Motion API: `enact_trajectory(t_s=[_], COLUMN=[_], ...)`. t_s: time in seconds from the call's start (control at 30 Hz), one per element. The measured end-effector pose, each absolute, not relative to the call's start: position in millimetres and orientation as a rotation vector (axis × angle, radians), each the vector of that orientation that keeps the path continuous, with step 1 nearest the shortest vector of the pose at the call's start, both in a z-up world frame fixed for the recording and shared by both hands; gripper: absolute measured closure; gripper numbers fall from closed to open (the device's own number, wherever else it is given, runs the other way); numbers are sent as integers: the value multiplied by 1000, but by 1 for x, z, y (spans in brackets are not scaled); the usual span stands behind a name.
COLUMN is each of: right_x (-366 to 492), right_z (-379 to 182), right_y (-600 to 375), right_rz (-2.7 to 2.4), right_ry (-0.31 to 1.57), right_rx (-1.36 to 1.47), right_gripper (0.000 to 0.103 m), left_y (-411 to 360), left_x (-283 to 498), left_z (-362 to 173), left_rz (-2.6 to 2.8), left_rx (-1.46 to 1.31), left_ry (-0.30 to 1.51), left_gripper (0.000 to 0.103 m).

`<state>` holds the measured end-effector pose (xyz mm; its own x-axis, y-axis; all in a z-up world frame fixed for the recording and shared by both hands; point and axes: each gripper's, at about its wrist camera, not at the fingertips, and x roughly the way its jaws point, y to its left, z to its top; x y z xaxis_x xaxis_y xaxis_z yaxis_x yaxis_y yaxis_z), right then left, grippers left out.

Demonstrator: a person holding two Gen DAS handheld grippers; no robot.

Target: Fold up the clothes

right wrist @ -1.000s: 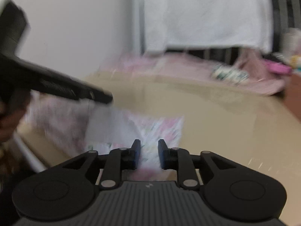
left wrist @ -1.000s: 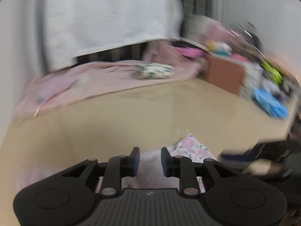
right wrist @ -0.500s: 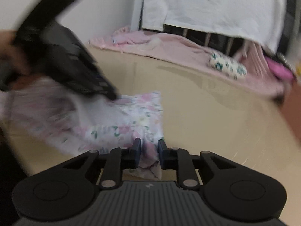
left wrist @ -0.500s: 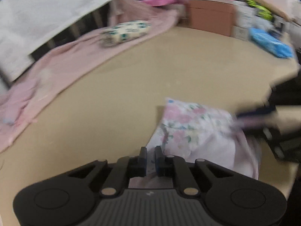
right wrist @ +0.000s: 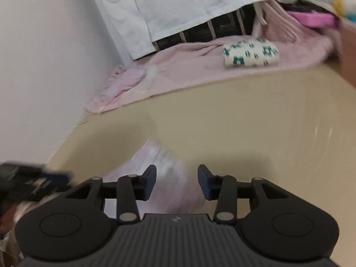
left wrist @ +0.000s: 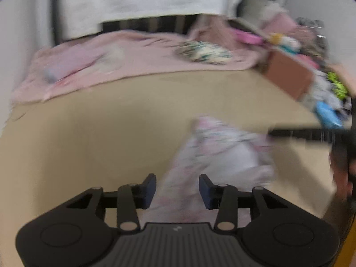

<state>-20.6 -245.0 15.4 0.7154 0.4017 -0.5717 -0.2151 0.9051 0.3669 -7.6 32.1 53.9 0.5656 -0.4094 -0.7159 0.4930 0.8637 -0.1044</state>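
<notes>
A pink floral garment point(left wrist: 220, 153) lies crumpled on the beige table point(left wrist: 100, 138), blurred by motion. My left gripper point(left wrist: 177, 188) is open, its fingers apart just above the garment's near end. My right gripper point(right wrist: 176, 182) is also open over the same garment point(right wrist: 155, 162), which lies below its fingers. The right gripper also shows in the left wrist view point(left wrist: 311, 133) at the right edge. The left gripper shows in the right wrist view point(right wrist: 33, 178) at the left edge.
A pink blanket point(right wrist: 189, 73) lies along the table's far side with a rolled white-and-green cloth point(right wrist: 250, 53) on it. A white sheet point(right wrist: 189, 4) hangs behind. A brown box point(left wrist: 289, 77) and clutter stand at the far right. A white wall point(right wrist: 44, 66) is left.
Both grippers were shut on the floral garment half a second ago and have opened, letting it go. The garment has dropped onto the table and both grippers have lifted and tilted.
</notes>
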Motion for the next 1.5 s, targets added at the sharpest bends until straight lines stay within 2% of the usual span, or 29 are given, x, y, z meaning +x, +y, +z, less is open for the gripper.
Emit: enact_trajectory(t_s=[0.03,0.1,0.13,0.17,0.2,0.27,0.37,0.43,0.5,0.53,0.57,0.6,0.63,0.7,0.77,0.83,0.87,0.9,0.93,1.0,1.07,1.1,1.13,1.23,1.4,1.47,1.5], right_x=[-37,-41,-42,-43,-34,-5,56,98,109,113,108,106,108,121,134,127,121,114,106,92,86,84,82,76,58,58,58], right_z=[10,1,-4,-7,-4,-1,3,6,15,20,26,30,32,27,17,15,15,16,17,16,12,10,8,13,28,22,22], right_y=[-242,-226,-218,-210,-203,-195,-187,-183,-193,-199,-207,-217,-223,-228,-223,-215,-211,-207,-202,-192,-181,-176,-171,-163,-160,-151,-151], right_rz=[350,320,305,288,267,277,305,323,346,359,392,419,423,406,396,408,417,427,437,460,462,455,449,464,549,575,574], right_ry=[696,695,694,695,709,718,735,748,736,727,699,686,687,729,806,809,797,784,766,744,743,741,738,698,691,752,754], right_rx=[294,225,191,153,96,34,-9,-29,4,24,68,118,163,262,325,328,313,295,260,193,126,97,70,34,34,-11,-6], right_gripper=[61,63,71,83,85,88,89,89,87,83,69,63,61,63,70,71,71,70,70,70,71,73,88,103,102,100,99], left_y=[21,4,-5,-10,-13,-16,-5,14,41,55,62,67,68,64,64,60,56,52,43,38,41,43,46,57,69,67,65], left_x=[-7,-3,-1,0,-1,5,8,-16,-46,-60,-61,-61,-52,-22,14,61,80,97,108,129,134,136,135,122,110,110,110], left_z=[49,38,32,30,29,26,36,56,72,79,81,82,84,87,85,71,62,54,46,31,17,13,11,9,6,5,6], left_rz=[-543,-477,-441,-407,-371,-274,-182,-271,-337,-357,-347,-332,-293,-292,-409,-432,-406,-375,-363,-357,-401,-422,-424,-415,-359,-360,-384], left_rx=[137,194,222,221,225,171,-112,-288,-409,-439,-392,-334,-280,-225,-237,-258,-249,-238,-213,-258,-343,-379,-399,-441,-465,-447,-439], left_ry=[813,825,831,817,802,772,828,780,701,655,655,660,694,746,774,892,931,968,976,969,954,936,913,840,795,810,812], left_gripper=[61,73,76,77,77,75,72,69,53,38,33,35,42,44,43,45,59,66,70,71,81,88,100,102,101,88,87])
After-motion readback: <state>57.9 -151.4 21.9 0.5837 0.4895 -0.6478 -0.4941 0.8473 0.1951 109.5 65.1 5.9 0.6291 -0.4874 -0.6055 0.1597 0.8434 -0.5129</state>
